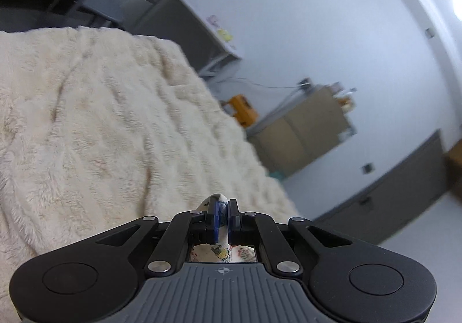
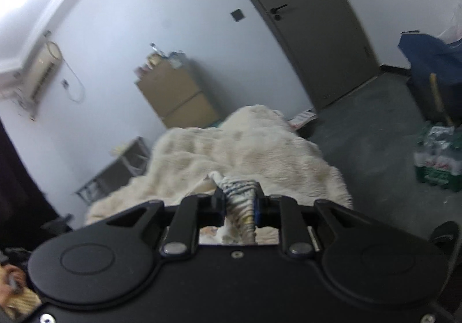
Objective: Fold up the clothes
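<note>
The left gripper (image 1: 222,214) is clamped on a thin edge of a white printed garment (image 1: 221,255), its blue pads almost meeting with only a sliver of cloth between them; more of the patterned cloth shows below, through the gap in the gripper body. The right gripper (image 2: 239,204) grips a thicker bunched fold of the same kind of cloth (image 2: 241,207), striped in blue and beige, which fills the space between its jaws. Both grippers are above a fluffy cream blanket (image 1: 115,120) that covers the bed, and the cloth hangs over the near part of that blanket. Beyond the blanket's far end stand a brown cabinet (image 2: 179,94) against the white wall and a grey door (image 2: 311,28).
</note>
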The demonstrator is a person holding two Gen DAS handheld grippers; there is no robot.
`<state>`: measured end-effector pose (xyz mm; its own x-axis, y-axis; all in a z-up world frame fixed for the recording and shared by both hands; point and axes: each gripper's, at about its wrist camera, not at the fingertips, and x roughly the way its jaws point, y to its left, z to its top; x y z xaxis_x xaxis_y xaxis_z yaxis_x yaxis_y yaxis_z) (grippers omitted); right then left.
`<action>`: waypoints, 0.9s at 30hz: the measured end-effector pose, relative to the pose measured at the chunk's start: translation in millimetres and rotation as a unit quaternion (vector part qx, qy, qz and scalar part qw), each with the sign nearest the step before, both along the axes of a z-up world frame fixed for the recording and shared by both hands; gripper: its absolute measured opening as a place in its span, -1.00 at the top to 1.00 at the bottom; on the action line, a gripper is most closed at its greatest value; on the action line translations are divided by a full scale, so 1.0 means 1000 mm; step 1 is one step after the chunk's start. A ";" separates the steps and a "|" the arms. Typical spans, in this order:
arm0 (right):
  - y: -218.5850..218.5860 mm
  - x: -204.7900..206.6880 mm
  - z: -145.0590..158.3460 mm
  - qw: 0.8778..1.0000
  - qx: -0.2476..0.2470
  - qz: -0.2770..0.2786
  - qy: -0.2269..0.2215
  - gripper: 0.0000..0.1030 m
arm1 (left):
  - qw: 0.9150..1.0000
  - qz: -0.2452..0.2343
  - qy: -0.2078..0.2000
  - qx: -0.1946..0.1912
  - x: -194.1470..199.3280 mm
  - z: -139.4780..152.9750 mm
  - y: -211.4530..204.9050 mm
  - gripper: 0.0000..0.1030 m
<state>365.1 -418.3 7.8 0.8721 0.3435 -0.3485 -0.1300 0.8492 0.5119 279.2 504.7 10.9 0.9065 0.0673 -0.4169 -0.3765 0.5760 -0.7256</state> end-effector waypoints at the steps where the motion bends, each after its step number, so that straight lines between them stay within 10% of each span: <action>1: 0.010 0.008 -0.006 0.999 -0.032 -0.013 0.021 0.40 | 1.000 0.001 0.018 0.009 0.009 -0.003 -0.006 0.53; 3: 0.026 0.018 -0.014 0.993 -0.099 -0.028 0.063 0.27 | 0.997 -0.009 0.072 0.036 0.023 -0.012 -0.016 -0.15; 7: 0.033 0.011 -0.008 0.985 -0.147 -0.033 0.088 -0.11 | 0.990 -0.008 0.113 0.085 0.015 -0.031 -0.030 -0.27; 14: 0.029 -0.061 0.007 0.985 -0.147 0.030 0.085 -0.35 | 0.995 0.002 0.102 0.017 -0.077 -0.071 -0.041 -0.38; 21: 0.059 -0.132 0.017 0.974 -0.163 0.136 0.084 -0.36 | 0.998 -0.057 0.041 0.009 -0.175 -0.078 -0.082 -0.39; 27: 0.085 -0.181 0.039 0.956 -0.190 0.219 0.042 -0.39 | 0.974 -0.163 -0.060 0.143 -0.276 -0.031 -0.135 -0.72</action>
